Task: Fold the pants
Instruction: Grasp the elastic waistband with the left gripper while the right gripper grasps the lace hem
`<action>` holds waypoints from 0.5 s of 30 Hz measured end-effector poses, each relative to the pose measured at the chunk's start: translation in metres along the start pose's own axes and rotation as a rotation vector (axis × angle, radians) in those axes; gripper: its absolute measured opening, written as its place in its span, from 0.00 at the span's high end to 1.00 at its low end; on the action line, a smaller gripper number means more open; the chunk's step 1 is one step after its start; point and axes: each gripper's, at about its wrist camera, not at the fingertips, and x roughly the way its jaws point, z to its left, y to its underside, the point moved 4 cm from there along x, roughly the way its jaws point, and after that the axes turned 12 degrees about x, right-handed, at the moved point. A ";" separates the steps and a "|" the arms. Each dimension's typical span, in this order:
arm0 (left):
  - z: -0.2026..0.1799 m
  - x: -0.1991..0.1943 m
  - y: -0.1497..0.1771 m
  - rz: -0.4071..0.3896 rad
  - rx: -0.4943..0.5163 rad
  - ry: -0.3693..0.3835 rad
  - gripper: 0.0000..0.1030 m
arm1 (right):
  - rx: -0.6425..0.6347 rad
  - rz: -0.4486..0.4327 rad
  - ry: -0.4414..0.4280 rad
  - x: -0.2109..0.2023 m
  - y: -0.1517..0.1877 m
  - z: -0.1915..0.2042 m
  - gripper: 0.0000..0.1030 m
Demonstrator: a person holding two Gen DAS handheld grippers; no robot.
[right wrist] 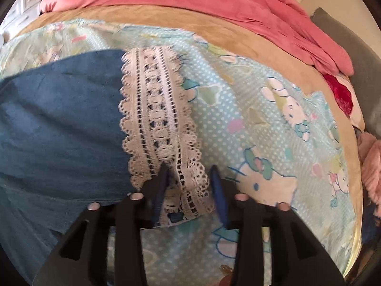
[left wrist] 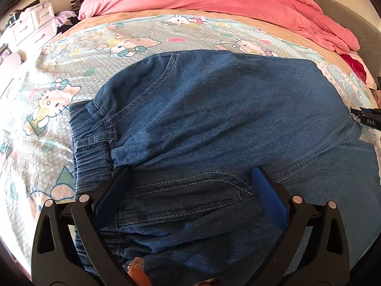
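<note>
Left tool (left wrist: 190, 186) spread over pants (left wrist: 214, 109); right tool (right wrist: 189, 186) spread around lace hem (right wrist: 157, 119); pink duvet (left wrist: 214, 0) beyond

1. I see blue denim pants (left wrist: 214, 109) lying flat on the bed, folded over on themselves.
2. Their gathered elastic waistband (left wrist: 91, 147) sits at my left, bunched and rumpled.
3. A white lace hem (right wrist: 159, 128) trims the leg end at my right, lying flat.
</note>
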 end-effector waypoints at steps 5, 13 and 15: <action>0.001 -0.015 0.000 0.001 0.021 0.055 0.08 | 0.152 -0.111 -0.060 -0.047 -0.021 -0.027 0.49; 0.036 -0.035 -0.041 -0.075 -0.046 0.059 0.08 | 0.021 -0.106 -0.202 -0.037 -0.056 0.055 0.34; 0.040 -0.021 -0.048 -0.031 -0.038 0.071 0.08 | 0.020 -0.115 -0.156 -0.021 -0.073 0.065 0.34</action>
